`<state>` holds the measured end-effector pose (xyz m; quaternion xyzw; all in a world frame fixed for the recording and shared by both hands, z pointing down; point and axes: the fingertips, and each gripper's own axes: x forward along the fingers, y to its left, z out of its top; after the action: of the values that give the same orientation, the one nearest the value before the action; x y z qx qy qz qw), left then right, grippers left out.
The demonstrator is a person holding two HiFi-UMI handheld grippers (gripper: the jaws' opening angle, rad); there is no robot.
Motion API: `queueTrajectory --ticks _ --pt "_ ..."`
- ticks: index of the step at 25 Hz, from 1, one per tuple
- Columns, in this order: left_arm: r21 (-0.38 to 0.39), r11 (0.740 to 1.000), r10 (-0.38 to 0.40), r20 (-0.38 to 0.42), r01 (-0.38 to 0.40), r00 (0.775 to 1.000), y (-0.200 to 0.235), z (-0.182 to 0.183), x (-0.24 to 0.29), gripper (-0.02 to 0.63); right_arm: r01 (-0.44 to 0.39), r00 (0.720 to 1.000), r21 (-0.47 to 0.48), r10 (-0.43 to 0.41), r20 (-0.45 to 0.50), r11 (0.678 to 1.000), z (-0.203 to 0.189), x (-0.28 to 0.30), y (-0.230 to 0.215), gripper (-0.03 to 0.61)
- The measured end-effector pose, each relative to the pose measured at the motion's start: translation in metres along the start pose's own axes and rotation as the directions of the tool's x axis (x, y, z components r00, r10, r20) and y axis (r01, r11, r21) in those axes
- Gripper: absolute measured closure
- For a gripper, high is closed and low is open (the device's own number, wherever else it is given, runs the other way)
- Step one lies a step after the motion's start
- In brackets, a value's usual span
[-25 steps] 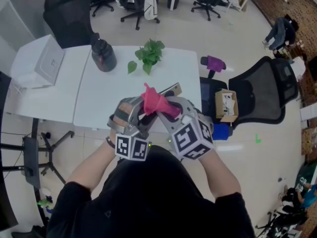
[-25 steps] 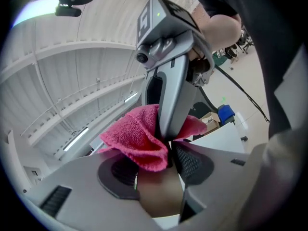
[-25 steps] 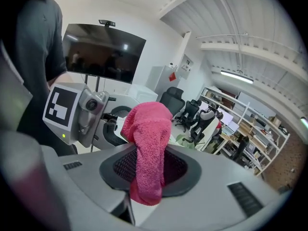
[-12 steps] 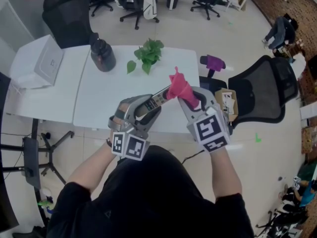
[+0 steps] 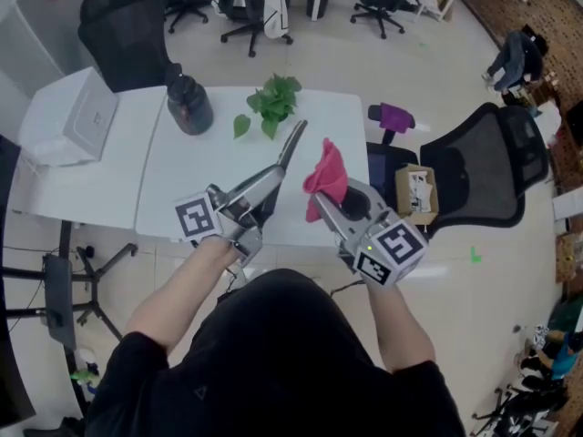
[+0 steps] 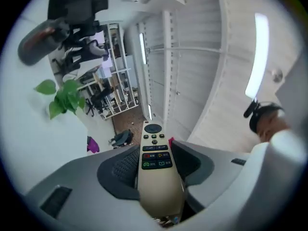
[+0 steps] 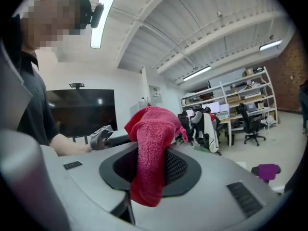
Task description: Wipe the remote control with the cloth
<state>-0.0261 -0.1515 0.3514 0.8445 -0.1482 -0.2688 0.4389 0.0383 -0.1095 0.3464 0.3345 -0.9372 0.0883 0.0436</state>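
Pink cloth is what your right gripper has: both jaws are pressed onto it. It's bunched up, most of it poking out past the tips and a short end hanging down behind the pads. Your left gripper is clamped on the beige remote control, squeezing it by its sides near the lower end. The button face is toward that gripper's camera and the round pad is at the far tip.

From the head view, the 2 grippers sit side by side in front of you, and the remote sticks out long and slanted over the white table. The cloth stands just to the right of it with a clear gap, so they aren't touching.

Further out on the table there's a green plant past the remote's tip and a dark jug to the left of that. A black office chair is off to the right of the table.
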Motion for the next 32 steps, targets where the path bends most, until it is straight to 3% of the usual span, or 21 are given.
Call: queueTrajectory --ticks 3,7,11,17,22,27,32 --pt "-0.131 0.989 -0.069 0.037 0.073 0.997 -0.001 0.002 -0.001 0.403 -0.114 0.992 0.022 0.115 -0.057 0.993 -0.025 0.017 0.026 0.471" --pt "-0.184 0.976 -0.120 0.010 0.120 0.993 -0.006 -0.007 0.001 0.403 -0.207 0.972 0.040 0.211 -0.102 0.977 -0.038 0.030 0.044 0.471" --pt "-0.184 0.973 -0.153 -0.053 0.141 0.987 -0.012 -0.017 0.000 0.403 -0.197 0.977 0.060 0.201 -0.070 0.979 -0.029 0.031 0.031 0.471" --pt "-0.169 0.968 -0.211 -0.155 0.185 0.965 -0.026 -0.035 -0.004 0.403 -0.094 0.995 0.083 0.095 -0.003 0.992 -0.005 0.022 -0.013 0.471" --pt "-0.170 0.968 -0.212 -0.159 0.185 0.964 -0.024 -0.038 -0.004 0.403 -0.039 0.999 0.093 0.036 0.037 0.995 0.008 0.011 -0.035 0.471" --pt "-0.172 0.971 -0.183 -0.072 0.168 0.981 -0.017 -0.017 -0.001 0.403 -0.132 0.991 0.064 0.131 0.009 0.989 -0.005 0.011 0.001 0.471" --pt "-0.168 0.971 -0.176 -0.034 0.168 0.984 -0.016 -0.003 0.003 0.403 -0.275 0.959 0.023 0.276 -0.067 0.961 -0.029 0.022 0.049 0.471"
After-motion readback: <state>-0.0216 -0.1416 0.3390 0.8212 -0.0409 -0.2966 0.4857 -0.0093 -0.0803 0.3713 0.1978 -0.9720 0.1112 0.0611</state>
